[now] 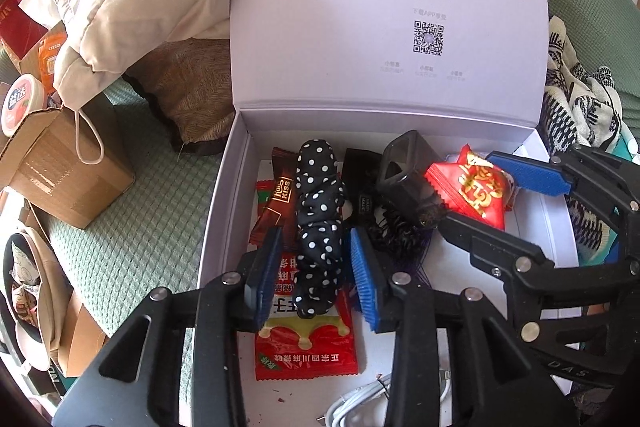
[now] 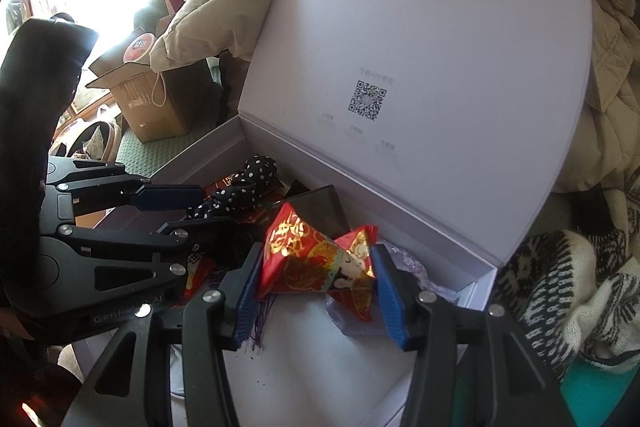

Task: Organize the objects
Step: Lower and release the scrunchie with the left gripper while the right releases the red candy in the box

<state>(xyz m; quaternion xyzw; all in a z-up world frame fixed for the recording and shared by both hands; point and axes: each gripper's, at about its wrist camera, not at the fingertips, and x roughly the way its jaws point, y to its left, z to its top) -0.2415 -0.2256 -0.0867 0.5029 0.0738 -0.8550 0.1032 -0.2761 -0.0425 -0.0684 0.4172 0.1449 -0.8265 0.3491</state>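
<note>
Left gripper: jaws apart, straddling the polka-dot scrunchie with a gap on both sides; nothing is clamped.
Right gripper: both blue pads press on the red-and-gold candy packet, so it is grasping that (the packet bulges up between them).
Scrunchie: lies lengthwise in the white gift box, toward its left wall, on top of a red snack sachet and beside a brown chocolate wrapper.
Candy packet: toward the right wall of the box, just over its floor, next to a dark clear-sided case.
Other contents: a black coiled hair tie at the middle; a white cable at the near edge.
Box lid: stands upright along the far edge.
Step in hand: I judge the scrunchie is set down and let go, while the packet is being placed or lifted, I cannot tell which.
Next move: lift the left gripper straight up so its pads do not drag the fabric; the right needs a free spot on the box floor before it lets go.
</note>
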